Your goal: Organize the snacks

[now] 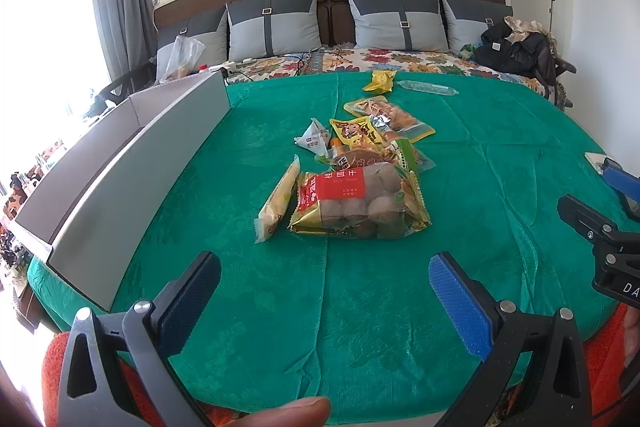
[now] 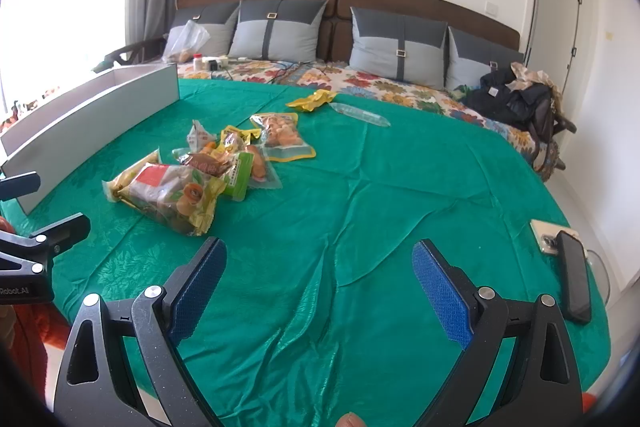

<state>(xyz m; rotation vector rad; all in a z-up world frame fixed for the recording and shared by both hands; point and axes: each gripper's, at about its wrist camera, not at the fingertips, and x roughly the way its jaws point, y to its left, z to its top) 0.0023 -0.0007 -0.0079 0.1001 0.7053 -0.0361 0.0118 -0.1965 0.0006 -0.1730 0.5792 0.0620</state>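
A heap of snack packets lies on the green cloth (image 1: 360,307) (image 2: 360,187). Nearest is a clear bag with a red label (image 1: 356,205) (image 2: 170,197), and a long yellow packet (image 1: 278,203) sits at its left. Behind them are a white triangular packet (image 1: 314,139) (image 2: 199,136), a yellow pouch (image 1: 358,133) and a clear pouch of orange pieces (image 1: 394,117) (image 2: 282,137). My left gripper (image 1: 324,287) hovers open just short of the heap, holding nothing. My right gripper (image 2: 320,283) is open over bare cloth, right of the heap. A grey open box (image 1: 132,163) (image 2: 92,119) stands to the left.
A crumpled yellow wrapper (image 1: 380,81) (image 2: 312,100) and a clear tube packet (image 1: 428,87) (image 2: 360,114) lie further back. A black phone (image 2: 574,275) lies at the right cloth edge. Pillows (image 1: 400,19), a headboard and dark clothes (image 1: 516,47) fill the back.
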